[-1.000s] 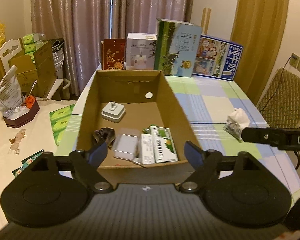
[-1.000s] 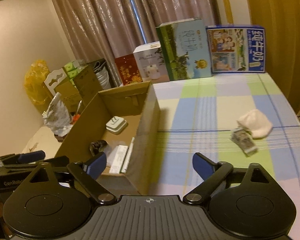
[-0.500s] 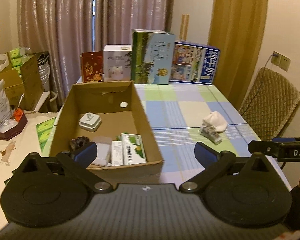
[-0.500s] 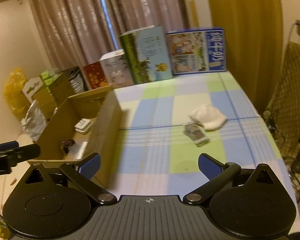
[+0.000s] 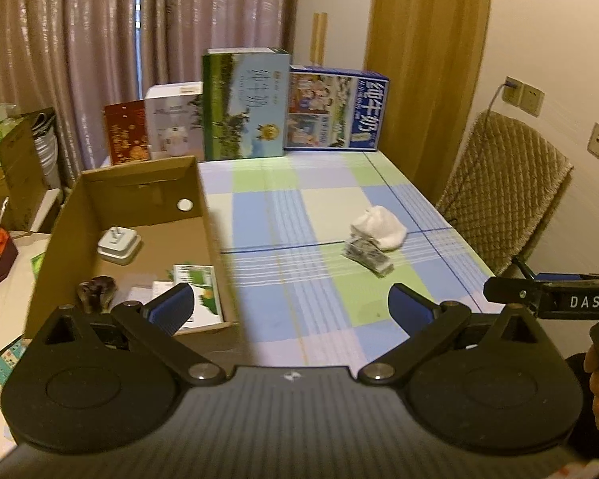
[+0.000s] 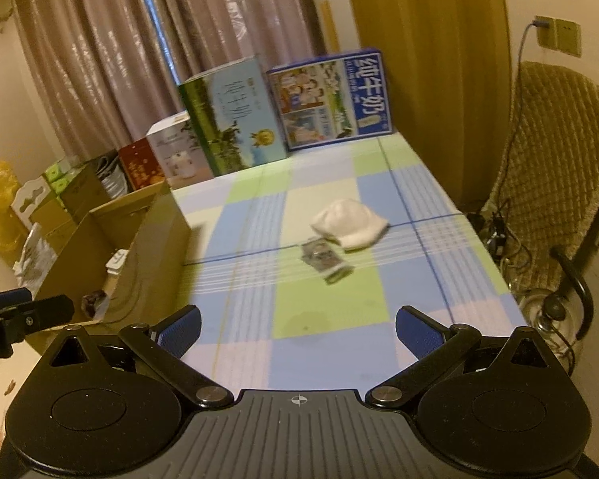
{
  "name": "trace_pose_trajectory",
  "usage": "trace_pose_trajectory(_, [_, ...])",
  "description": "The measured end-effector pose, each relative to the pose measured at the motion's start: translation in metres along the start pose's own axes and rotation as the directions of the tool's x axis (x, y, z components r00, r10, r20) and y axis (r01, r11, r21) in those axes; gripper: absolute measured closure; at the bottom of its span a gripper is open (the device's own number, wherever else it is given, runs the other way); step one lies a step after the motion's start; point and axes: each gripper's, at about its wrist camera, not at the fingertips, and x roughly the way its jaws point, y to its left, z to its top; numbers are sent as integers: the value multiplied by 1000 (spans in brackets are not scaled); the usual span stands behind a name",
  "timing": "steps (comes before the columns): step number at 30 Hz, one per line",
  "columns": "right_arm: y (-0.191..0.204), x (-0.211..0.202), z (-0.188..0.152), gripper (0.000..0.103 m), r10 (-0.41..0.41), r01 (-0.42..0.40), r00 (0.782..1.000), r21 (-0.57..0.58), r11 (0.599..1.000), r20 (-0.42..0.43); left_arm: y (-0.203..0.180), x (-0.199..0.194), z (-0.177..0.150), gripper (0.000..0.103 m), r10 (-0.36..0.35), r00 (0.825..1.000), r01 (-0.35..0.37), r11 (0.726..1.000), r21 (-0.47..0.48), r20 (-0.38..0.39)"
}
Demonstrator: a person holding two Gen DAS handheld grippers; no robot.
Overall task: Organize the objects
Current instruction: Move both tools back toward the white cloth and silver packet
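Two hand-held tongs poised over a checked table, both spread wide and holding nothing.

The table (image 5: pixel 323 187), under a blue, green and cream checked cloth, runs ahead of both tools. An open cardboard box (image 5: pixel 60 231) stands ahead and to the left of the left gripper (image 5: pixel 291 311); inside lie a white plug adapter (image 5: pixel 118 243), a green-and-white carton (image 5: pixel 197 291) and a dark crumpled item (image 5: pixel 96 291). Tall printed boxes (image 6: pixel 235 119) line the table's far edge. Ahead of the right gripper (image 6: pixel 299 331), slightly right of centre, a white cloth bundle (image 6: pixel 351 225) touches a small printed packet (image 6: pixel 325 259) lying just nearer; both are well apart from the blue pads (image 6: pixel 181 327). A padded chair (image 6: pixel 559 167) stands to the right.
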Motion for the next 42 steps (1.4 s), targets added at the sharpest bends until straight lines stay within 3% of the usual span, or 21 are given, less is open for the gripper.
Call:
trace_pose_trajectory(16, [-31,-4,-3,2,-30,29,1000,47,998,4,-34,25,1,1,-43,998,44,999,29,-37])
trace_pose_trajectory(42, [-63,12,1,2,-73,74,997,51,996,-14,-58,66,5,1,-67,993,70,997,29,-95])
